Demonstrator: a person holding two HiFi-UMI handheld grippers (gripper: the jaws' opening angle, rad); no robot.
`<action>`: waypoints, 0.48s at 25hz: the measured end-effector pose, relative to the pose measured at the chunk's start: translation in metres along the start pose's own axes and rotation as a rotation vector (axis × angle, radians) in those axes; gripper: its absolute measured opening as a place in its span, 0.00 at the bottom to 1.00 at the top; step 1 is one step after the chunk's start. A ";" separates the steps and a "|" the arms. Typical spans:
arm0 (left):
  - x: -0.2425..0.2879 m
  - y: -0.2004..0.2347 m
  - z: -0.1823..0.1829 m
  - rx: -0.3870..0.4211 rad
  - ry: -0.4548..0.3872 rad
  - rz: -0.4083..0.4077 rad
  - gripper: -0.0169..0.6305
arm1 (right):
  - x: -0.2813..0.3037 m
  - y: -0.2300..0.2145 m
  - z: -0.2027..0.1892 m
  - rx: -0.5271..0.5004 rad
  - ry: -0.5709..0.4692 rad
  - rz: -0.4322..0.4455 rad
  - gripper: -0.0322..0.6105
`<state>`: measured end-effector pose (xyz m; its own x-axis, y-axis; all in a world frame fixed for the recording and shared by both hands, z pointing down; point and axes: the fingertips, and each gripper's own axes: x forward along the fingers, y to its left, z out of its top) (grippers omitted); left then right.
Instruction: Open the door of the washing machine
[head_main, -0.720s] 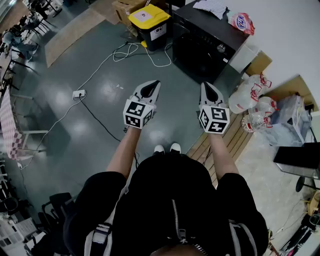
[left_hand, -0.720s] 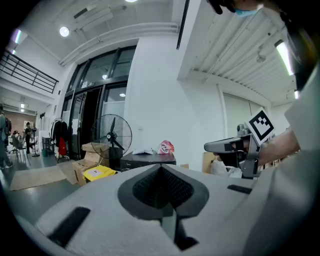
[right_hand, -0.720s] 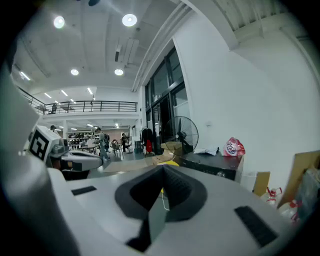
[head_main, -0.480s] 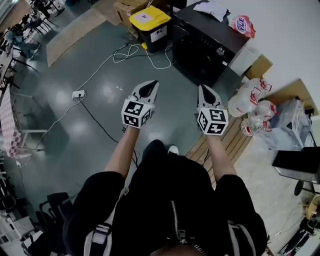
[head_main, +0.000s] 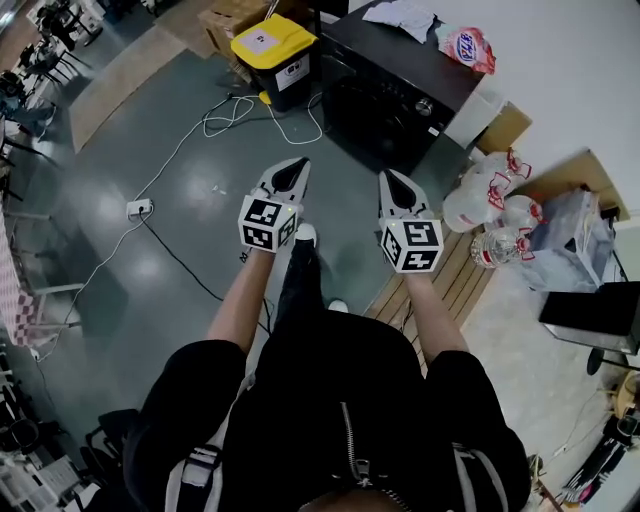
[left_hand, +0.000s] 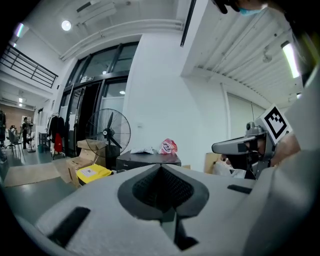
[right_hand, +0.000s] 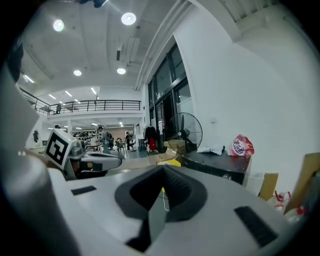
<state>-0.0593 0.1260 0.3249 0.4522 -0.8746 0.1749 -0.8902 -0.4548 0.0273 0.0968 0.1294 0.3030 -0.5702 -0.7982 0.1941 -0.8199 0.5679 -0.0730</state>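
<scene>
The black washing machine (head_main: 390, 95) stands against the white wall ahead, its round front door shut. It also shows in the left gripper view (left_hand: 147, 161) and the right gripper view (right_hand: 215, 167). I hold both grippers out side by side above the grey floor, well short of the machine. The left gripper (head_main: 290, 170) is shut and holds nothing. The right gripper (head_main: 392, 185) is level with it, its jaws together and empty. Each gripper shows in the other's view: the right gripper (left_hand: 235, 146) and the left gripper (right_hand: 97, 161).
A yellow-lidded bin (head_main: 262, 45) stands left of the machine, with white cables (head_main: 240, 110) and a power strip (head_main: 137, 208) on the floor. A pink bag (head_main: 465, 48) and a cloth (head_main: 400, 15) lie on the machine. Water bottles (head_main: 490, 205) and a wooden pallet (head_main: 450, 285) are at the right.
The person has stepped forward: one leg has swung out between the arms, and the machine and bin have slid left in the view. Both grippers stay together, shut and empty.
</scene>
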 end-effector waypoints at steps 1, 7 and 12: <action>0.011 0.007 -0.001 -0.001 -0.001 -0.009 0.03 | 0.010 -0.003 0.001 -0.002 0.001 -0.008 0.05; 0.085 0.065 -0.001 0.000 0.006 -0.062 0.04 | 0.089 -0.024 0.008 0.006 0.022 -0.043 0.05; 0.153 0.118 -0.009 -0.014 0.051 -0.124 0.04 | 0.164 -0.046 0.014 0.024 0.063 -0.083 0.05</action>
<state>-0.0958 -0.0598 0.3641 0.5555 -0.8021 0.2191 -0.8286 -0.5559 0.0658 0.0399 -0.0306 0.3246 -0.4966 -0.8277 0.2612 -0.8655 0.4947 -0.0778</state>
